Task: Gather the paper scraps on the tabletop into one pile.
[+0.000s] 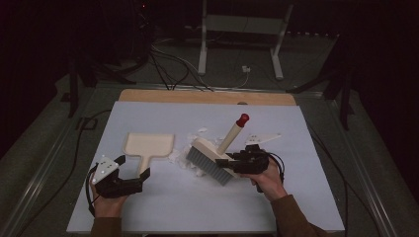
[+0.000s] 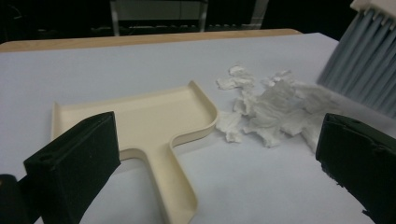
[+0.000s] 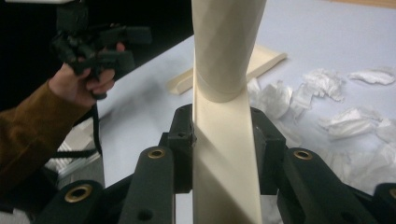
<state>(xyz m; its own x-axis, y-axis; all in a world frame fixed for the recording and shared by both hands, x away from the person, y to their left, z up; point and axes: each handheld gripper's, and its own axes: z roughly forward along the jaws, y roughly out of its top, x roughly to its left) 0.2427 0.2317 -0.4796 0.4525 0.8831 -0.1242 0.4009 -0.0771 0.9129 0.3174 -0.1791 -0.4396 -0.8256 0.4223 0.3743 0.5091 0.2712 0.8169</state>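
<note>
A cream dustpan (image 1: 148, 143) lies flat on the white tabletop, its handle (image 2: 180, 191) pointing toward me. My left gripper (image 1: 132, 171) is open at the handle's near end. In the left gripper view (image 2: 219, 135) the jaws stand wide apart on either side of the handle and do not touch it. My right gripper (image 1: 223, 163) is shut on a cream brush (image 1: 212, 158) with grey bristles (image 2: 364, 65) and a red-tipped handle (image 1: 242, 119). The right gripper view (image 3: 223, 135) has both pads pressed on the brush's cream body (image 3: 224, 177). Torn white paper scraps (image 2: 271, 107) lie between pan and brush.
More paper scraps (image 1: 200, 134) lie behind the brush. The white sheet (image 1: 296, 197) covers a wooden table whose far edge (image 1: 207, 96) shows. Cables and a metal stand (image 1: 242, 29) occupy the dark floor beyond. A brown sleeve (image 3: 23, 130) and the left hand appear in the right gripper view.
</note>
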